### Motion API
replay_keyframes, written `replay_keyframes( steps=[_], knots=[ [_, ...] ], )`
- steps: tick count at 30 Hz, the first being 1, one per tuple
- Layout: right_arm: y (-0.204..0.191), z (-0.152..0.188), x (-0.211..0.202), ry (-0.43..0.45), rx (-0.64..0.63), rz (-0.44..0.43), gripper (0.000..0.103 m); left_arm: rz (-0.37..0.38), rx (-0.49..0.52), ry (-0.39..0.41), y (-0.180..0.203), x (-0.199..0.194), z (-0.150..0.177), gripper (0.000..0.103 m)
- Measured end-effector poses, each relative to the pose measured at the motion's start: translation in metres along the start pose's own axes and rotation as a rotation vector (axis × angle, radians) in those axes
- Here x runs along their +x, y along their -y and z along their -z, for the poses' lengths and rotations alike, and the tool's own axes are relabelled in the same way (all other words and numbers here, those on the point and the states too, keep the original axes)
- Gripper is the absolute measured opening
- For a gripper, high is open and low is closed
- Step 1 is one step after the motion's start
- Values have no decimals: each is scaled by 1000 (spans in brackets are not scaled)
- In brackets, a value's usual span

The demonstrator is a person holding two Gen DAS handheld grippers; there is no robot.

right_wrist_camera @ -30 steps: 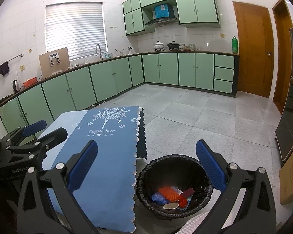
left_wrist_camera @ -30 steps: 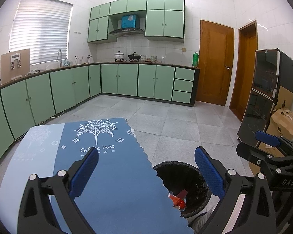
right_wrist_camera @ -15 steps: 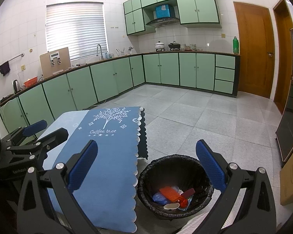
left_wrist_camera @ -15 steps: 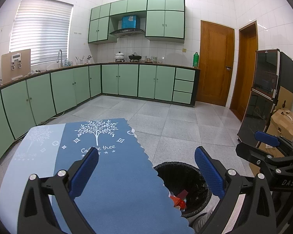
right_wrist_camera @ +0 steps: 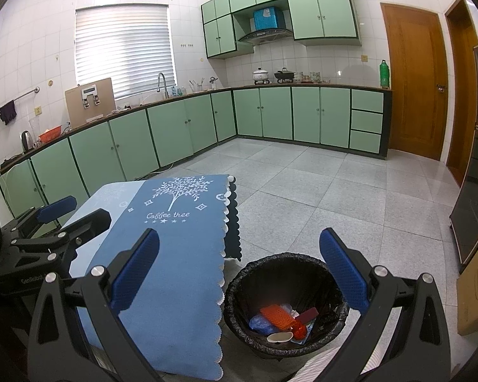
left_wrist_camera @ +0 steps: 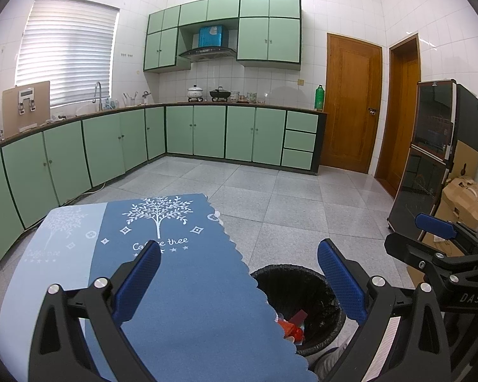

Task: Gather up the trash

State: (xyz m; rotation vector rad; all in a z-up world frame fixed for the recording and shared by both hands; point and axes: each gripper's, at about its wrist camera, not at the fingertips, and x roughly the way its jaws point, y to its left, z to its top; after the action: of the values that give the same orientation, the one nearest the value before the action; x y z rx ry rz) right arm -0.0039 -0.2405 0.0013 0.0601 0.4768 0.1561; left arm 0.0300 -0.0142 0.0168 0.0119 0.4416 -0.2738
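Observation:
A black-lined trash bin stands on the floor beside the table; inside lie an orange wrapper, a blue wrapper, a dark red piece and a white scrap. In the left wrist view the bin shows partly behind the tablecloth edge. My left gripper hangs open over the table's right edge with nothing between its fingers. My right gripper is open above the gap between table and bin, holding nothing. Each gripper appears in the other's view, the right one and the left one.
A blue tablecloth with a white tree print covers the table. Green cabinets run along the left and back walls. A dark appliance and cardboard boxes stand at right. Grey tiled floor stretches ahead.
Both grippers have drifted slightly, with the bin and table shifting a little in view. Both stay open and hold nothing.

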Motion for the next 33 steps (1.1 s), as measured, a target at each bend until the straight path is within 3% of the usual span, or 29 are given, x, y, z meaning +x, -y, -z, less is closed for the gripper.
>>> replay_keyframes(
  steps=[33],
  knots=[
    [-3,-2,-2,2,1,-1,98,-1,2,-3,0,1,-2,97]
  ],
)
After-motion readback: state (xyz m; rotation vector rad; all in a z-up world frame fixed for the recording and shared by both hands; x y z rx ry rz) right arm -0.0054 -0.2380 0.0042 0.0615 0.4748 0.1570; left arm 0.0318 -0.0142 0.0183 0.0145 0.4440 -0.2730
